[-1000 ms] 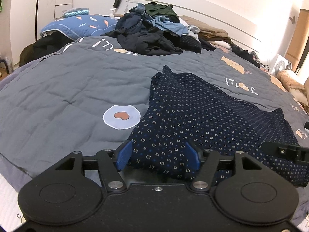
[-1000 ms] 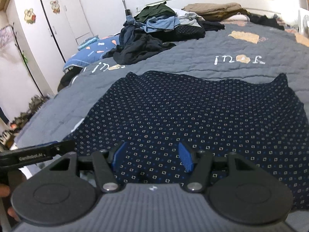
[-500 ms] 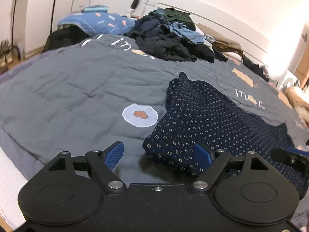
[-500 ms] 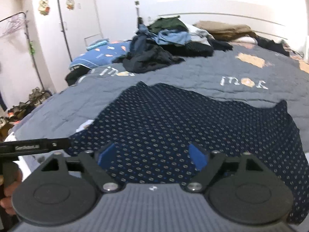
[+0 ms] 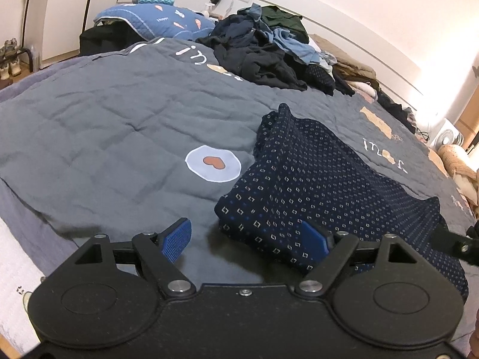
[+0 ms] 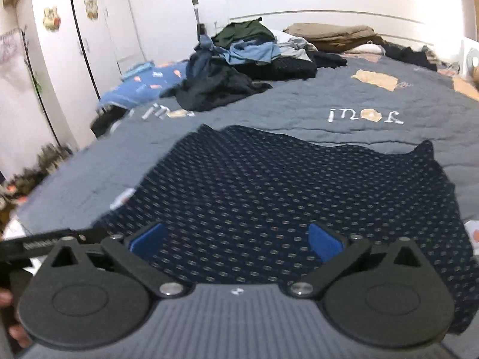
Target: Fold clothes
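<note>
- A dark navy patterned garment (image 5: 323, 185) is spread on a grey quilt (image 5: 113, 137) that covers the bed, close to the near edge.
- In the left wrist view, the garment's near left corner is seen folded into a thick, layered edge, and its far left corner is bunched up into a small peak.
- The left gripper (image 5: 245, 239) is held released over that near corner; its jaws stand wide apart, with the right blue pad over the cloth and the left pad over bare quilt, and nothing is clamped.
- The right gripper (image 6: 236, 239) is seen low over the garment's near edge; its jaws are opening, cloth lies beneath and between the pads, and no fabric is pinched.
- A pile of unfolded clothes (image 6: 248, 59) is heaped at the far side of the bed, well apart from the garment.
- A blue printed pillow (image 5: 155, 21) lies beside that pile.
</note>
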`<action>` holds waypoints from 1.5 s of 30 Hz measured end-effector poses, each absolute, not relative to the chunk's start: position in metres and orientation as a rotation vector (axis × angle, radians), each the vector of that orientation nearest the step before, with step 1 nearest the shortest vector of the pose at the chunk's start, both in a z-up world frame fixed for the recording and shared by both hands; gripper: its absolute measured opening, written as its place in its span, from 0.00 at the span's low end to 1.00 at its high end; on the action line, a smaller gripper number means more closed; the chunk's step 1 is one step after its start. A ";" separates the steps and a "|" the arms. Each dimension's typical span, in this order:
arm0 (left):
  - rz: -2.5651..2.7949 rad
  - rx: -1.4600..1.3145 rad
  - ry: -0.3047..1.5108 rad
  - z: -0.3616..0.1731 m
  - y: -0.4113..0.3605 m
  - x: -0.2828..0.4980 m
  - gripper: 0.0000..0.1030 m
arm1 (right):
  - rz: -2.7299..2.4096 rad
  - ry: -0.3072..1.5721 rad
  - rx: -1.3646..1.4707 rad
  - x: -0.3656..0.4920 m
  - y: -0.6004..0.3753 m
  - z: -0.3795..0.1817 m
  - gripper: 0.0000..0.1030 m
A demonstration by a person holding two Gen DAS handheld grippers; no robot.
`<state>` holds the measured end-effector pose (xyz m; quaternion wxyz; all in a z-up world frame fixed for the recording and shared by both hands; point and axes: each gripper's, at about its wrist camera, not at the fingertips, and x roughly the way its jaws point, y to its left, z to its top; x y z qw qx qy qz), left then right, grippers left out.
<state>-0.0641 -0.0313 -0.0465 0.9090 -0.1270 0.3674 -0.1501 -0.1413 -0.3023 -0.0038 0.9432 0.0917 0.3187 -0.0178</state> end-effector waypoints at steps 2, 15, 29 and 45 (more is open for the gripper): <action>-0.314 -0.291 0.771 -0.050 -0.031 -0.062 0.77 | -0.035 0.640 0.169 -0.142 -0.302 -0.005 1.00; -0.310 -0.580 0.877 -0.084 -0.024 -0.034 0.77 | -0.019 0.628 0.273 -0.141 -0.320 -0.012 1.00; -0.287 -0.619 0.860 -0.092 -0.037 -0.021 0.72 | -0.062 0.635 0.335 -0.146 -0.336 -0.015 1.00; -0.315 -0.568 0.783 -0.086 -0.063 -0.023 0.15 | -0.118 0.635 0.398 -0.166 -0.371 -0.018 1.00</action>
